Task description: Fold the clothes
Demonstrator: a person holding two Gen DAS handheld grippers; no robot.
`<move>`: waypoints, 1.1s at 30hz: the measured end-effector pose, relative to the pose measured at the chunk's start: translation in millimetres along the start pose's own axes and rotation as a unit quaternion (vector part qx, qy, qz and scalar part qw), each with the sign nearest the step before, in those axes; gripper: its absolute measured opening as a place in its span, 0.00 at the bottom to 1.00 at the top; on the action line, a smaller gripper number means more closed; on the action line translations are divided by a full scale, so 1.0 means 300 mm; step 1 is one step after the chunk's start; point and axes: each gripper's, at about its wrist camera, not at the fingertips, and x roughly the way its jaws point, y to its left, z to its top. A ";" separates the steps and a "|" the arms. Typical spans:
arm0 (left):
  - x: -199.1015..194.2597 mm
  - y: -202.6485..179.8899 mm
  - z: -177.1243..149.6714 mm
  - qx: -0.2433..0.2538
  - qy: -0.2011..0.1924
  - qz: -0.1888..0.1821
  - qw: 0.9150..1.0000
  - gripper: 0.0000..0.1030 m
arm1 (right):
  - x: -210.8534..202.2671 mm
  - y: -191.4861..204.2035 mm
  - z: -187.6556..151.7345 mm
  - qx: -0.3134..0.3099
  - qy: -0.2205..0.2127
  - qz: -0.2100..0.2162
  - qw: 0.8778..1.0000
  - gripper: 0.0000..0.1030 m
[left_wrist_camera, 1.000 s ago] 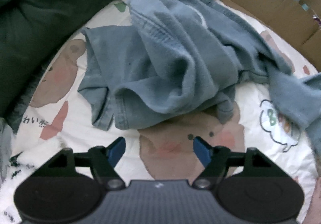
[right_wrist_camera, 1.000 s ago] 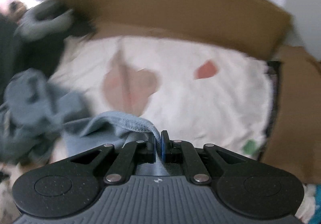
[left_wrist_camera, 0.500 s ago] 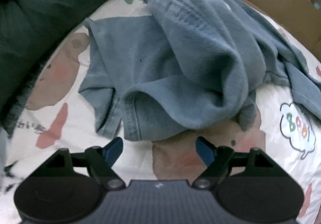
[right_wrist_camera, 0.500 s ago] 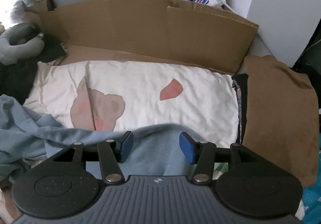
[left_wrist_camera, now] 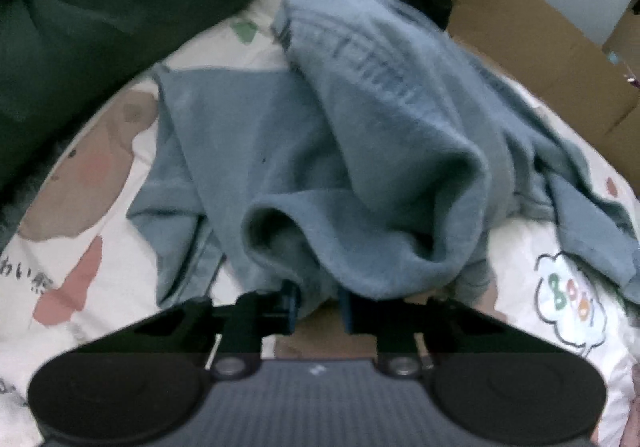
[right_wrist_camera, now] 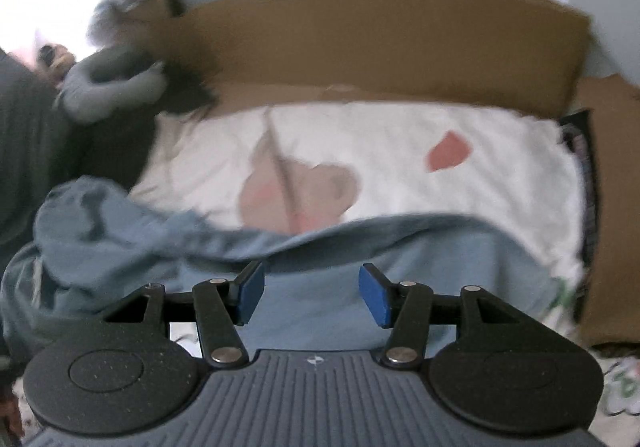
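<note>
Denim-blue garment, just one, lies crumpled on the bear-print sheet, its hem at the sheet's near side. One left gripper has just been closing, and its pads pinch that hem. Only the right-wrist view shows the right gripper, jaws spread, nothing between the pads, over a flat spread of blue cloth. Cardboard walls the sheet's far edge; a dark green quilt crowds its left side.

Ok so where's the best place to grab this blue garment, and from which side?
Take the blue garment by its rounded near hem fold, coming from the near side. That edge bulges up off the sheet, and the left gripper has just been closing there with cloth between its jaws.
</note>
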 end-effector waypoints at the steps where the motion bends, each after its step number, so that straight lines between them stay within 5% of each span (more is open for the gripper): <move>1: -0.020 -0.007 0.012 -0.003 -0.004 -0.009 1.000 0.15 | 0.013 0.016 -0.016 -0.005 0.006 0.004 1.000 0.58; 14: -0.270 -0.235 0.267 0.023 -0.033 -0.136 0.990 0.09 | 0.075 0.163 -0.184 -0.007 0.050 0.067 0.996 0.58; 33: -0.179 -0.580 0.366 0.063 -0.011 -0.252 0.966 0.04 | 0.124 0.527 -0.278 -0.062 0.062 0.226 0.970 0.60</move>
